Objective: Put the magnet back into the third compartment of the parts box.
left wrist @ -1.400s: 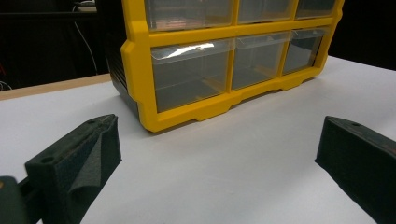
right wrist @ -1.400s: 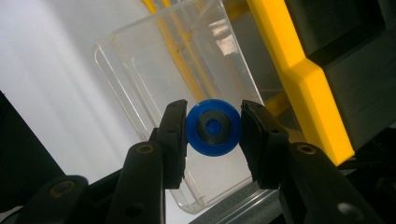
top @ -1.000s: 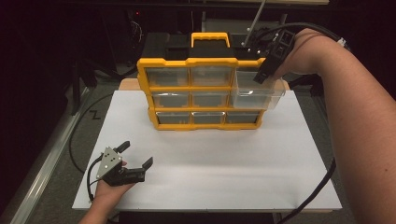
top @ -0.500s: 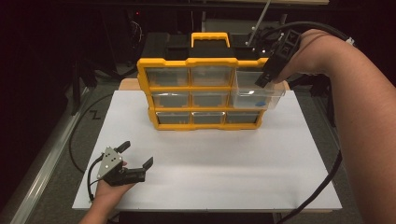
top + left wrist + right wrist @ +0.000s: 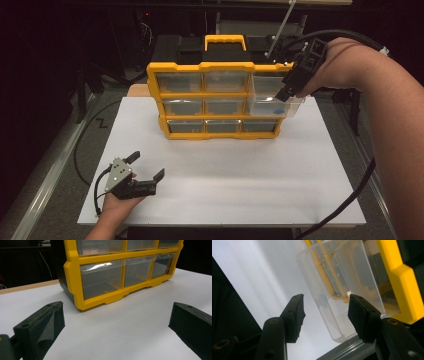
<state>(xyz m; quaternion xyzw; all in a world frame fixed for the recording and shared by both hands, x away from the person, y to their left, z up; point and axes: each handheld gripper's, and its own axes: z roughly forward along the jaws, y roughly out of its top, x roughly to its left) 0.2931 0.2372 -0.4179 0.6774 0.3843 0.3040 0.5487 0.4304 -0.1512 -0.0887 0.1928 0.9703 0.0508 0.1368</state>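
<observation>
A yellow organizer [image 5: 200,66] with clear drawers stands at the back of the white board [image 5: 240,175]. Its top right drawer [image 5: 270,106] is pulled out, with a small blue item [image 5: 281,104] inside. My right gripper [image 5: 284,95] hangs at that drawer's front right corner. Its jaws have just been opening. In the right gripper view the right gripper [image 5: 325,312] is open, and the clear drawer [image 5: 342,272] lies beyond the gap, clear of the pads. My left gripper [image 5: 147,166] rests open at the board's front left. The left gripper view has that gripper [image 5: 117,322] facing the organizer [image 5: 72,277].
A black case [image 5: 180,47] stands behind the organizer. Cables trail off the board at the left [image 5: 82,150] and right [image 5: 350,195]. A metal rail [image 5: 45,200] runs along the table's left edge. Bare white board lies in front of the organizer.
My right gripper has shifted slightly at the pulled-out drawer and its jaws stand wider apart. The left gripper has stayed where it was.
</observation>
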